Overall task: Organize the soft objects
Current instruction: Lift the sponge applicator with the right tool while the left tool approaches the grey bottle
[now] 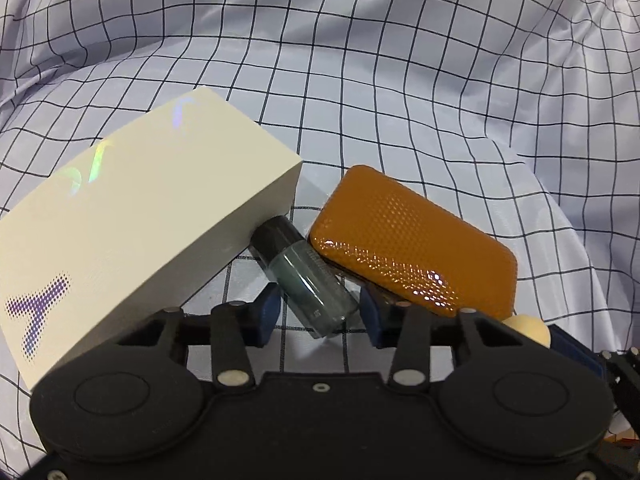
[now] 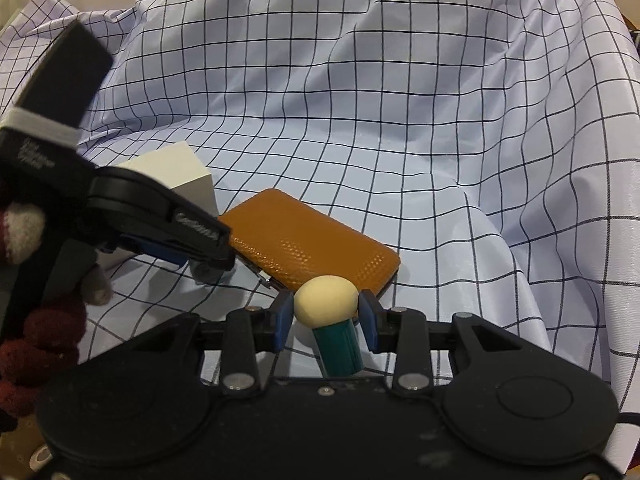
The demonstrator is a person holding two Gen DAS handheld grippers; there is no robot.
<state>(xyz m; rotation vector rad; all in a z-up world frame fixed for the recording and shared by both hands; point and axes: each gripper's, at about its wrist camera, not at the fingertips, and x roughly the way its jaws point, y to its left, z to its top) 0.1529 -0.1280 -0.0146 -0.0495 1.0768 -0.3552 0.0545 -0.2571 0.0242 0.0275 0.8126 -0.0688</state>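
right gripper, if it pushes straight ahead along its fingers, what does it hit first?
Probably the orange case: it lies just beyond the cream-headed tool sitting between the right gripper fingers. Depth is unclear, but the case's near edge looks directly ahead on the checked cloth.

Two handheld grippers of matte black plastic. The left gripper (image 1: pixel 316 314) and right gripper (image 2: pixel 325 320) each have blue pads on the jaws, angled black linkage bars with silver rivet pins, and two round raised discs on the body. A dark red and grey knitted glove (image 2: pixel 38 312) covers the left hand.
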